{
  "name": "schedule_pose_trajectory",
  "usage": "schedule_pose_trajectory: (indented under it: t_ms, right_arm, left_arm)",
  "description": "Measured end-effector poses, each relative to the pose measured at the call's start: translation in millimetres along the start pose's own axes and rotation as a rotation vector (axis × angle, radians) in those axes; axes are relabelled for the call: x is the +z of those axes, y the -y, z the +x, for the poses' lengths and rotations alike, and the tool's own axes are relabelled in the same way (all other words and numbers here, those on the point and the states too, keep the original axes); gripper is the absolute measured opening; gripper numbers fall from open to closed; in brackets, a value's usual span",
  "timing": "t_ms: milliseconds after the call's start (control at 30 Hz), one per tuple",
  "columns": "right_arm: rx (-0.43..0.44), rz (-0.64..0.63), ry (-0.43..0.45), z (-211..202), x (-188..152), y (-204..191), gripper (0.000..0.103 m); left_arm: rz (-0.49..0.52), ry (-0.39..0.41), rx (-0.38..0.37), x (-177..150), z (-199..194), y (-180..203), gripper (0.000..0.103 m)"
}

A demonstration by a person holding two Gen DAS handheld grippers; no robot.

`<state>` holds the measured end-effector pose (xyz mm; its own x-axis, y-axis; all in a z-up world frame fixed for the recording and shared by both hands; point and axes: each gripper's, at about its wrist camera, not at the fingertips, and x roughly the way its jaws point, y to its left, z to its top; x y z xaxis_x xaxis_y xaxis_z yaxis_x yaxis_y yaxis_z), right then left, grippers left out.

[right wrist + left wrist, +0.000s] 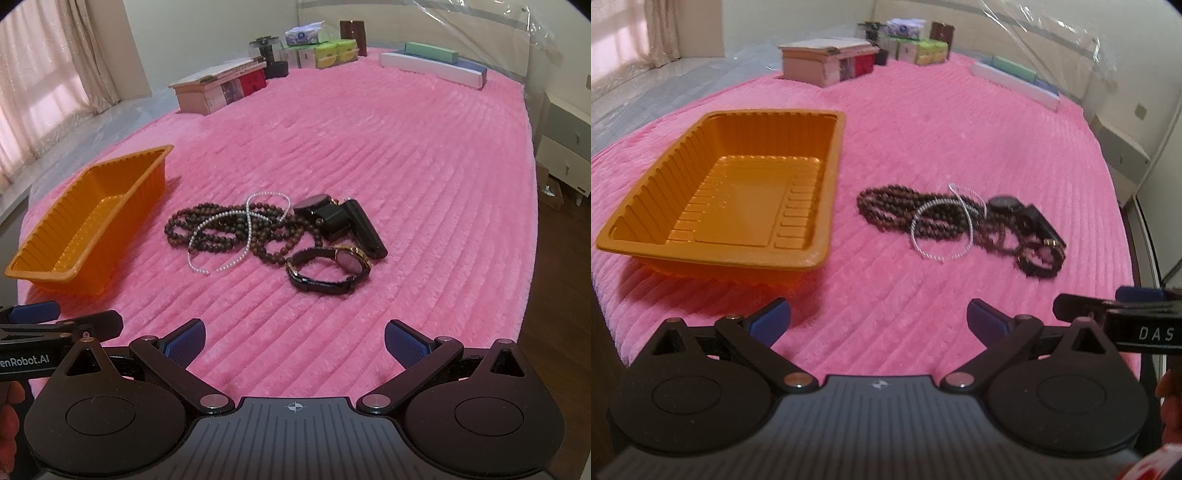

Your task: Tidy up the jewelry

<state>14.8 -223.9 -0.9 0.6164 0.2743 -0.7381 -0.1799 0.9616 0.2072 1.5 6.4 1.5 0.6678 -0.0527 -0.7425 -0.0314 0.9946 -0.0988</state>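
Note:
An empty orange plastic tray point(827, 192) point(155, 173) sits on the pink blanket at the left. To its right lies a jewelry pile: a long brown bead necklace point(886, 210) point(221, 236), a white pearl strand point(940, 236) point(221, 264) across it, a black watch point(1004, 205) point(314, 206) and a gold-faced watch with a black band point(332, 267). My left gripper point(879, 321) is open and empty, short of the tray and pile. My right gripper point(293, 343) is open and empty, short of the pile.
The pink ribbed blanket point(406, 166) covers a bed. Along its far edge stand a pink box point(827, 62) point(218, 88), tissue and green boxes point(325, 50), and long flat boxes point(432, 68). A white nightstand point(565, 147) stands right of the bed.

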Motion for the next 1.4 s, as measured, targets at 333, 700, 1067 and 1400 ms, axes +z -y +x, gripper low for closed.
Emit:
schedule_pose_trajectory:
  t_ms: [333,700,1067,1400]
  right_arm:
    - [0.021,-0.014,0.062,-5,15,-11,0.103]
    - [0.004,-0.046,0.050,7,18,-23,0.103]
    - [-0.028,-0.063,0.005,31,17,-28,0.103]
    - [-0.042,-0.057,-0.021,47,16,-27,0.103]
  left_arm:
    - [-0.055,0.085,0.011,33,-29,-61,0.096]
    - [-0.094,0.131,0.101,64,-25,-183,0.085]
    - [-0.126,0.020,0.009,60,26,-251,0.047]
    - [-0.134,-0.064,-0.050,59,52,-249,0.014]
